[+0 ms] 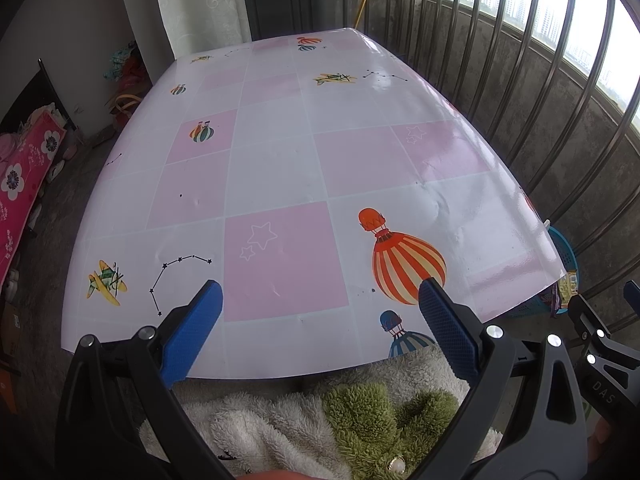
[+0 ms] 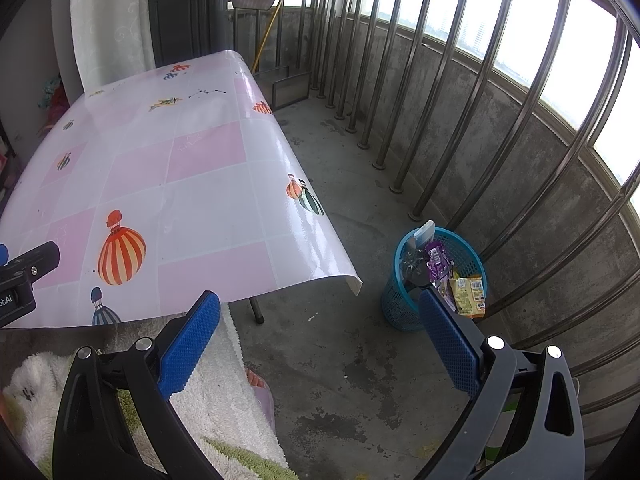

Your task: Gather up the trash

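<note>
I judge collection complete or near it: both my left gripper [image 1: 320,312] and right gripper [image 2: 320,320] are spread wide and hold nothing, wrappers [image 2: 466,294] fill the blue basket [image 2: 400,312] beside the table [image 1: 280,160], so next I scan for leftovers.

The left claw [image 1: 318,296] is spread wide, its two blue ridged fingers [image 1: 192,332] well apart with nothing between them, pointing forward and slightly downward. The right claw [image 2: 320,308] is just as wide apart, blue pads [image 2: 448,340] bare, also tilted downward. Both sit side by side at about the same height: each wrist view catches the other's black frame at its edge
</note>
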Motion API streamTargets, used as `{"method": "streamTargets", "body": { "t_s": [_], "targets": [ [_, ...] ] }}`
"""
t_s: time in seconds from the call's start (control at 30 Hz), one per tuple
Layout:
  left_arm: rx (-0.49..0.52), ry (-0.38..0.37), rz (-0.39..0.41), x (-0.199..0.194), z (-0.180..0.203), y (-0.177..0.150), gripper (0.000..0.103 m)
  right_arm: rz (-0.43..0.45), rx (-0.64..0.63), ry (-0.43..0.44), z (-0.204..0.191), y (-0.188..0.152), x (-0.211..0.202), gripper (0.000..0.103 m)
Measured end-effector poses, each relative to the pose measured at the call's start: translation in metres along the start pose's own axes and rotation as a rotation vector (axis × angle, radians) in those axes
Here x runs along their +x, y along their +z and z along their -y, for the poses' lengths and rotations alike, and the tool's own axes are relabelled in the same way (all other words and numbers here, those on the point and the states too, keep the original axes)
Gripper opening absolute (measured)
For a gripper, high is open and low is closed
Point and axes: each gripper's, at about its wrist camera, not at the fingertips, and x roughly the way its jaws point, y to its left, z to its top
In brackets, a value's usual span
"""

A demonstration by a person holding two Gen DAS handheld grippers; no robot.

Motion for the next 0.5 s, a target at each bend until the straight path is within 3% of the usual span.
{"method": "streamTargets", "body": {
  "t_s": [0.5],
  "targets": [
    [-0.004, -0.006, -0.006, 0.0004, -0.0003, -0.0012, 0.094, 0.0, 0.002, -0.001, 0.0001, -0.0012, -0.0005, 0.097]
  ]
}}
